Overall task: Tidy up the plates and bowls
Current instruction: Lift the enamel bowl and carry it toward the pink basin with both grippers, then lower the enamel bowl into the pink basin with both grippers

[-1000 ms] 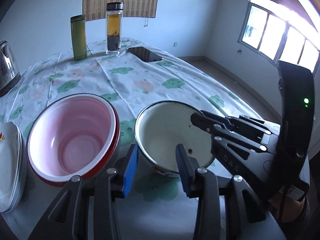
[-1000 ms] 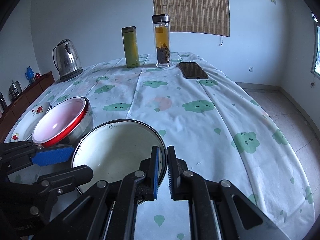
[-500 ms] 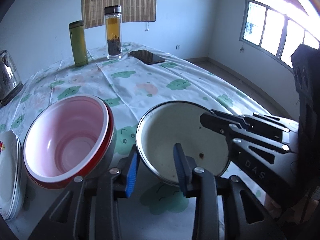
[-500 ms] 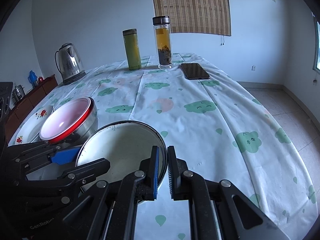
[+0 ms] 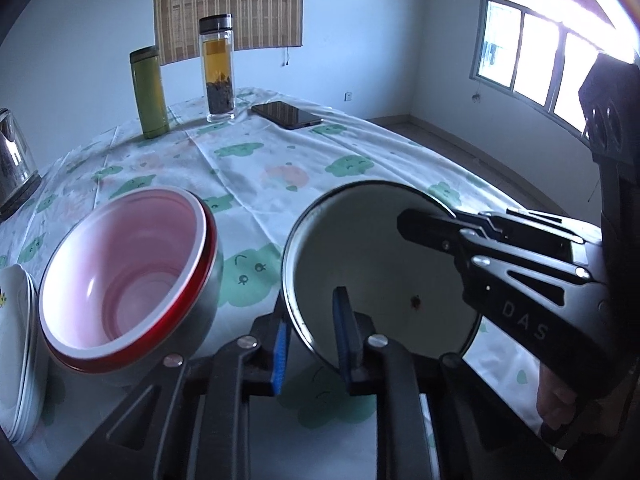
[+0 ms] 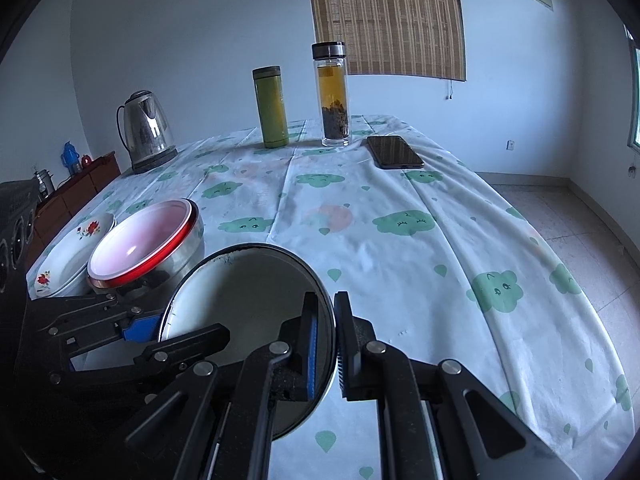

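The right gripper [image 6: 325, 344] has its two fingers pinched onto the near rim of the white enamel bowl [image 6: 240, 300], one pad inside the wall, one outside. The left gripper [image 5: 310, 344] straddles the same bowl's rim on the other side, blue pads [image 5: 280, 354] either side of the wall with a gap showing, so not clamped. The bowl is tilted and appears lifted off the cloth, near the front edge of the tabletop [image 6: 400, 248]. Just beside it sits a red-rimmed steel bowl [image 5: 124, 276] with a pink lining, and beyond that a stack of flowered plates [image 6: 68, 256] at the left edge. Along the far edge stand a kettle [image 6: 146, 132], a green flask [image 6: 272, 108], a tea bottle [image 6: 334, 96] and a phone [image 6: 394, 152].
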Tool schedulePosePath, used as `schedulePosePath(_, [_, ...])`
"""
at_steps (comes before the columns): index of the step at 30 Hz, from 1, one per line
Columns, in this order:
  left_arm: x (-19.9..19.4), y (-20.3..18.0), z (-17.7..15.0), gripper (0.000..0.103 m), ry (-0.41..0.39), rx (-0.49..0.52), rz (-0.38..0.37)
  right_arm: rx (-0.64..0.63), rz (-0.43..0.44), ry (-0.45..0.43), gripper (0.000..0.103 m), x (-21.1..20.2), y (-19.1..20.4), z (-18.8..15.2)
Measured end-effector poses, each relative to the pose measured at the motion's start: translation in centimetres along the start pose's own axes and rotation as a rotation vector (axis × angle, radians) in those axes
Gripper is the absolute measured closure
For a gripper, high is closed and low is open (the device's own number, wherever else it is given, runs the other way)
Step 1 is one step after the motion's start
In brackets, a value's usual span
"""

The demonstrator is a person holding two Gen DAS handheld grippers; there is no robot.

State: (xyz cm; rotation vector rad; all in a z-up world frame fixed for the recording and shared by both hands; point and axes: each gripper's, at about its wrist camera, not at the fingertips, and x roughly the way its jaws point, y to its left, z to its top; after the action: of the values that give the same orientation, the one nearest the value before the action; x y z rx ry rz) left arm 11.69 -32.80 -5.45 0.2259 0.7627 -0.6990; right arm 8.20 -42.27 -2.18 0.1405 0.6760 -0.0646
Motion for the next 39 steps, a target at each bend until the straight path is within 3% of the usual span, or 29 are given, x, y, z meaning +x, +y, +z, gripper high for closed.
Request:
schedulePosePath(8, [0.4, 0.5, 0.1, 0.088, 0.016, -0.017, -0.016, 0.024, 0.006, -0.004, 0.088, -0.3, -0.5, 0.0])
schedulePosePath(21, [0.6, 0.7, 0.1, 0.091, 0.043, -0.047, -0.081, -0.003, -0.065, -0.044, 0.088, -1.7, 0.3, -0.6])
schedulePosePath(25, [0.4, 0.4, 0.2, 0.09, 0.034, -0.038, -0.087, 0.035, -0.048, -0.033, 0.088, -1.5, -0.5, -0.5])
schedulePosePath(29, [0.7, 0.9, 0.2, 0.091, 0.048, -0.055, -0.088, 0.067, -0.039, -0.043, 0.068, -1.8, -1.2, -0.6])
schedulePosePath(39, [0.4, 0.8, 0.3, 0.093, 0.045, -0.064, -0.113, 0.005, -0.122, -0.05, 0.07, -3.1, -0.3, -1.3])
